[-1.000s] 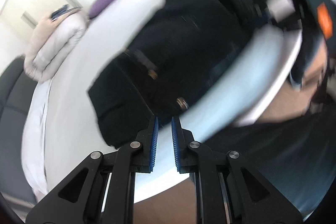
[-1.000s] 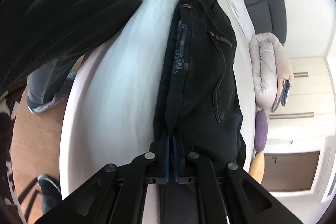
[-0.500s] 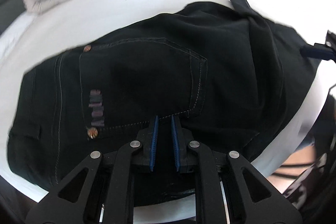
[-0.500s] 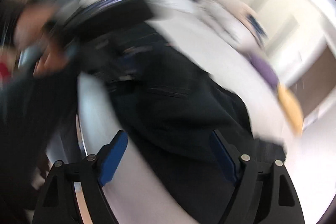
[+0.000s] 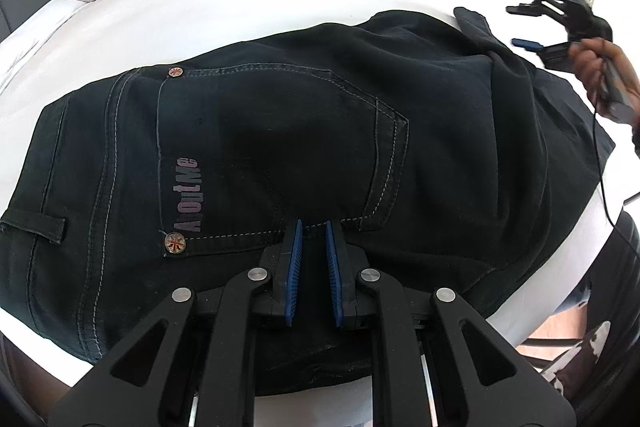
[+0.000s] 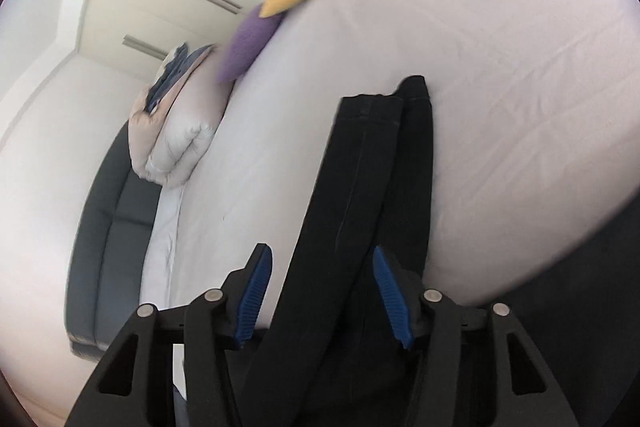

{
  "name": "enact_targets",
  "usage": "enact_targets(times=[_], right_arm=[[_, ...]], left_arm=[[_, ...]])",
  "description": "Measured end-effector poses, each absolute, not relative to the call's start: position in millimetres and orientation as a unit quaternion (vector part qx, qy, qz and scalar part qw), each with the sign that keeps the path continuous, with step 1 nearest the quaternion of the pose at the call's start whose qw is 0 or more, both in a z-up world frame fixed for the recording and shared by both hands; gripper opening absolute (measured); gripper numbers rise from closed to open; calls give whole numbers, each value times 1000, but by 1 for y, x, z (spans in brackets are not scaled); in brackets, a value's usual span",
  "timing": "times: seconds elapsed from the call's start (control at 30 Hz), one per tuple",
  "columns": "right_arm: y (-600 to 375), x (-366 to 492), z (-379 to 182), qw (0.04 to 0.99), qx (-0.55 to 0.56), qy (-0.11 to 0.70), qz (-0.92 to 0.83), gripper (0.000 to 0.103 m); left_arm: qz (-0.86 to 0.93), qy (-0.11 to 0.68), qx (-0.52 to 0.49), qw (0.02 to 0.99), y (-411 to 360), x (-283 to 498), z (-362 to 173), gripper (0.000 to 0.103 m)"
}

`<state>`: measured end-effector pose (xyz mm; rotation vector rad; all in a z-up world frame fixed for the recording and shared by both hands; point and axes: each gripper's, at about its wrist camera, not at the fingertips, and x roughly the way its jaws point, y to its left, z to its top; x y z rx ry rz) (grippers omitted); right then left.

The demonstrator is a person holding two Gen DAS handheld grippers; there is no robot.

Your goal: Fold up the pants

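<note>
Black pants (image 5: 280,147) lie folded lengthwise on the bed (image 5: 240,7), left tongs (image 5: 312,251) nearly clenched above the back pocket, right tongs (image 6: 320,291) released astride the legs; grip both leg layers squarely before folding toward the waist.

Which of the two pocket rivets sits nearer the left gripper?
The lower rivet, below the AboutMe print, left of the left gripper; the other rivet is at the pocket's far corner.
</note>
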<state>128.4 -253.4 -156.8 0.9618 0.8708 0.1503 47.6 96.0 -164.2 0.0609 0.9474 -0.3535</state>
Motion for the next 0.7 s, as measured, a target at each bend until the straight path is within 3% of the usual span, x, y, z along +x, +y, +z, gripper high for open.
enact_targets(times=[0.13,0.3,0.4,0.5,0.7], right_arm=[[-258,152,-188,763,475,437,43,57],[-260,166,-199,752,512,413,49,55],[-259,182,-201,748,523,403,57,43],[-260,194,-201,754,509,412,52,6],[-285,153,-143,802,481,348,57,4]], left_arm=[[-168,453,25,875,99,46,-163,12],[-168,453,21,875,102,46,-163,12],[-168,454,23,875,102,45,-162,12],[-167,455,23,875,101,46,-162,12],[-166,454,28,875,98,45,-163,12]])
